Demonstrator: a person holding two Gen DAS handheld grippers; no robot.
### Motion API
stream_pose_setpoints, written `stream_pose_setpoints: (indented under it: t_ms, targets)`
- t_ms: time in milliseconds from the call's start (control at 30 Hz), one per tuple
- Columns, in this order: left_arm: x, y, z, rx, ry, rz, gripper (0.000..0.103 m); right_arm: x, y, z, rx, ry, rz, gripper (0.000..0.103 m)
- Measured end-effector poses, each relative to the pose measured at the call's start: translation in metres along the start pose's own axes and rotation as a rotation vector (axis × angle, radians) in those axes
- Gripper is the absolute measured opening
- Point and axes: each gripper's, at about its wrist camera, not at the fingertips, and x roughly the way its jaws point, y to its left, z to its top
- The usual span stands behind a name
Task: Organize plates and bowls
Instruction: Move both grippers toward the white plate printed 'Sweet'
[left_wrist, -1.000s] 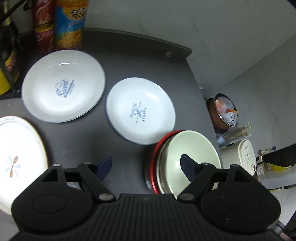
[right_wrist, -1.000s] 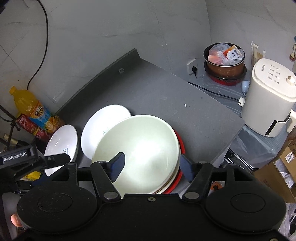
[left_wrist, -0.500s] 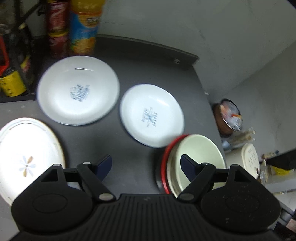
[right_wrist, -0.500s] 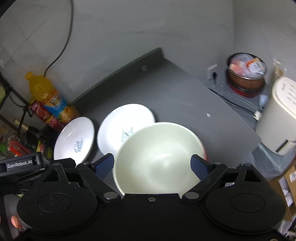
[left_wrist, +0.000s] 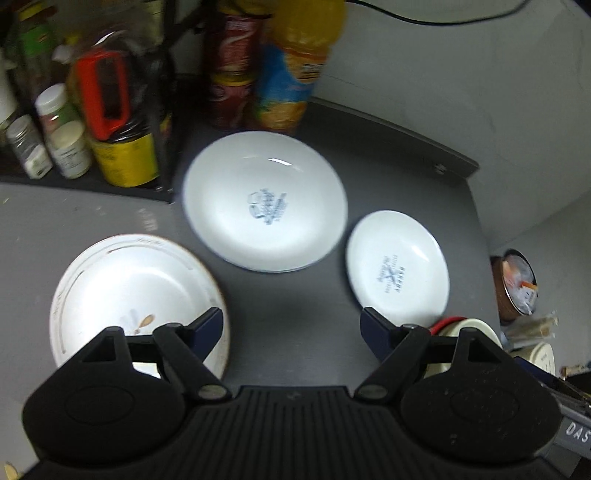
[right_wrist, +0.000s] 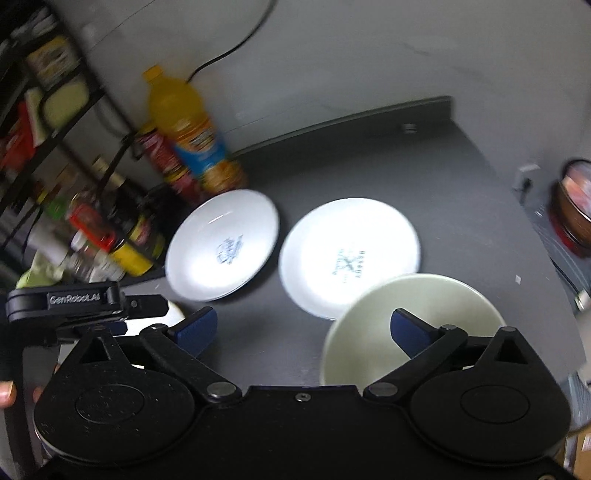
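Observation:
On the dark countertop (left_wrist: 295, 314) lie a large white plate with a blue mark (left_wrist: 266, 201) (right_wrist: 221, 245) and a smaller white plate (left_wrist: 397, 267) (right_wrist: 349, 256) to its right. A gold-rimmed flower plate (left_wrist: 129, 295) sits at the near left. A cream bowl (right_wrist: 406, 317) (left_wrist: 476, 328) rests in a red-rimmed dish (left_wrist: 445, 322) at the near right. My left gripper (left_wrist: 291, 326) hovers open above bare counter between the flower plate and the bowl. My right gripper (right_wrist: 303, 328) is open too, its right finger over the bowl's rim. Neither holds anything.
An orange juice bottle (left_wrist: 295, 70) (right_wrist: 188, 129), red cans (left_wrist: 232, 74) and a black rack of jars and bottles (left_wrist: 92, 122) crowd the back left. A brown pot (left_wrist: 517, 288) (right_wrist: 576, 206) stands beyond the counter's right edge. A hand (right_wrist: 7, 393) holds the left gripper's body (right_wrist: 70, 301).
Both cameras have swung left: the plates and bowl shifted right in view, and the rack of bottles came into sight. Both grippers stayed open.

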Motion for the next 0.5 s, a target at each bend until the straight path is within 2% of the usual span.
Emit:
stream_pose_setpoints:
  t_ms: [500]
  targets:
    - [0.005, 0.035, -0.021, -0.154, 0.050, 0.090, 0.080, 0.036, 0.034, 0.015, -0.252, 0.121, 0.086, 0.103]
